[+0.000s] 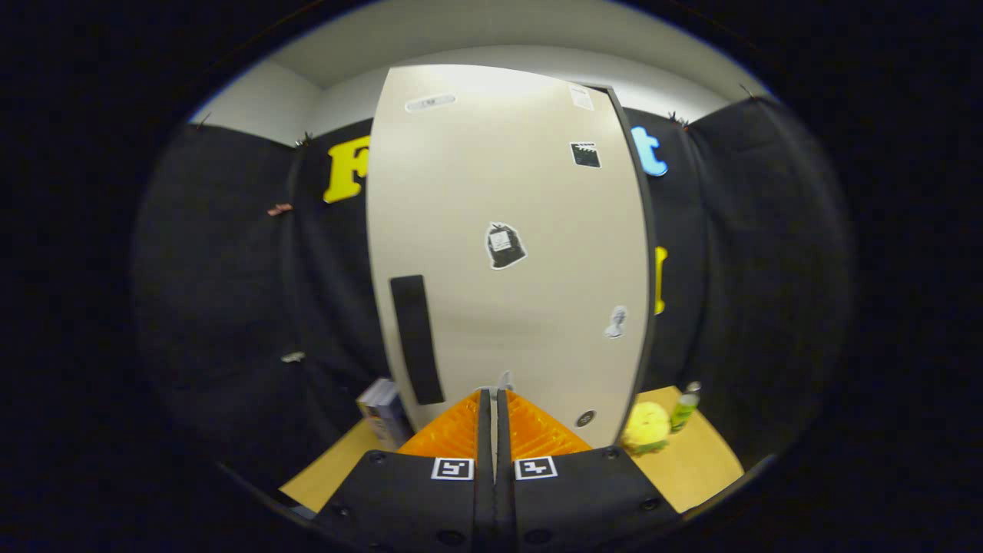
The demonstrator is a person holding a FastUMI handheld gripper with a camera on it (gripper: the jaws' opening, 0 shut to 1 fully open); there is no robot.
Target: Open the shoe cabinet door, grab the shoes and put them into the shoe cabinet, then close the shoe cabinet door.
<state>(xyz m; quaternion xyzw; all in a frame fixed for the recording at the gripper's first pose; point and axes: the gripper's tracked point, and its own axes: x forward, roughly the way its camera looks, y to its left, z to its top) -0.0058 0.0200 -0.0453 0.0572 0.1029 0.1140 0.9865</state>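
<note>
Shoe cabinet door [507,246]: tall, pale, shut, standing upright just ahead of the gripper; bears several small stickers and one long dark vertical handle [416,339] near its left edge. Cabinet body hidden behind the door; only a dark strip of its right side [649,253] is seen. Door's lower edge is cut off by the gripper.

Gripper [492,395]: fingers drawn together, a thin slit between them, nothing held; tips close to the lower door face (contact cannot be told).

Worktop [703,461]: wooden, carrying the cabinet.

Left of the cabinet: a small box [382,411], partly hidden behind the gripper, print too small to make out.

Right of the cabinet: a yellow plush toy [647,427], shape unclear, and just beside it a green bottle [685,408] standing upright.

Surround: black cloth booth wall [223,292] on both sides, pale room wall above.
</note>
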